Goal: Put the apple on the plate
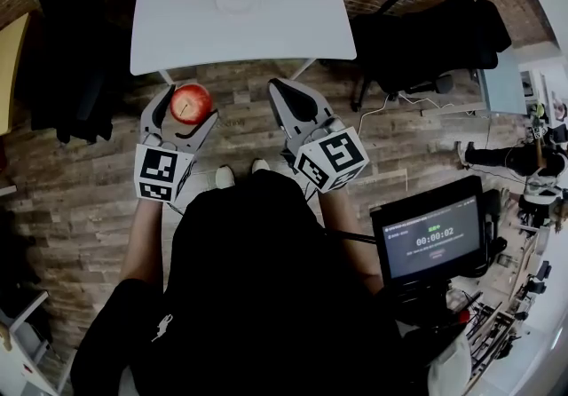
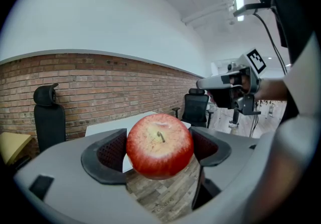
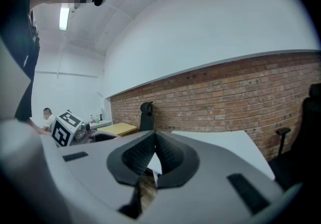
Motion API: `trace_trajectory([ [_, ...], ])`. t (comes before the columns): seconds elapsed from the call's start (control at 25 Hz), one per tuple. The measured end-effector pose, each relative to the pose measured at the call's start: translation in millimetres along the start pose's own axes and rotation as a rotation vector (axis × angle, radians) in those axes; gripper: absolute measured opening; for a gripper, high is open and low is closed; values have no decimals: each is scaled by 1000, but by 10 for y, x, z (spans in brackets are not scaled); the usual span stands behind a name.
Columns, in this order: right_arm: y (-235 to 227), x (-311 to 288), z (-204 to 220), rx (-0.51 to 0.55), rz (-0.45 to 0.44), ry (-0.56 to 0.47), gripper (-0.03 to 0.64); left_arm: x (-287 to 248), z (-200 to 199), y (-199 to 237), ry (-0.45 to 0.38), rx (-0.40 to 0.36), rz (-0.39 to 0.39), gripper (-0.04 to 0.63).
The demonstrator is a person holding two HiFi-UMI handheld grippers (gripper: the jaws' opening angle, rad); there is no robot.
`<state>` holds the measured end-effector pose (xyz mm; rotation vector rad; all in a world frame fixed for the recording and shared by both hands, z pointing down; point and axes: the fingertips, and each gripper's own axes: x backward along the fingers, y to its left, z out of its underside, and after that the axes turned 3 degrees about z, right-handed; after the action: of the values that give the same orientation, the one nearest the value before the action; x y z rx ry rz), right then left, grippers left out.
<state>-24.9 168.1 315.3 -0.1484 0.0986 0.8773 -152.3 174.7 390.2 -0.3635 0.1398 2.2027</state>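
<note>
Apple (image 1: 191, 103), red and glossy, with a pale yellow patch around a short brown stem that faces back along the jaws; round, and no bruise or cut shows on the visible side. It is clamped between the two dark pads of the left gripper (image 1: 188, 110), one pad pressing each flank, and hangs in the air over the wooden floor (image 1: 80, 181), just short of the near edge of the white table (image 1: 177, 30). Right gripper (image 1: 282, 94): jaws closed against each other with nothing between them, held beside the left one at about the same height, apparently idle. Plate (image 1: 237, 0): white, empty, set near the middle of the table, well apart from the apple. Progress, as judged from this arrangement: the grasp and lift are done; the carry forward over the table, the lowering onto the plate and the release are all left. The grip looks centred and secure, so the chief remaining risk is that the apple rolls off the shallow plate when the jaws part.
</note>
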Motion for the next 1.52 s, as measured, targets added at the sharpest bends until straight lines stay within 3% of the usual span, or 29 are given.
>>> trace_trajectory([
  [1.04, -69, -113, 70, -37, 15, 11, 3, -76, 59, 80, 28, -4, 25, 403],
  [1.52, -916, -516, 130, -87, -15, 25, 3, -925, -99, 196, 73, -7, 13, 403],
])
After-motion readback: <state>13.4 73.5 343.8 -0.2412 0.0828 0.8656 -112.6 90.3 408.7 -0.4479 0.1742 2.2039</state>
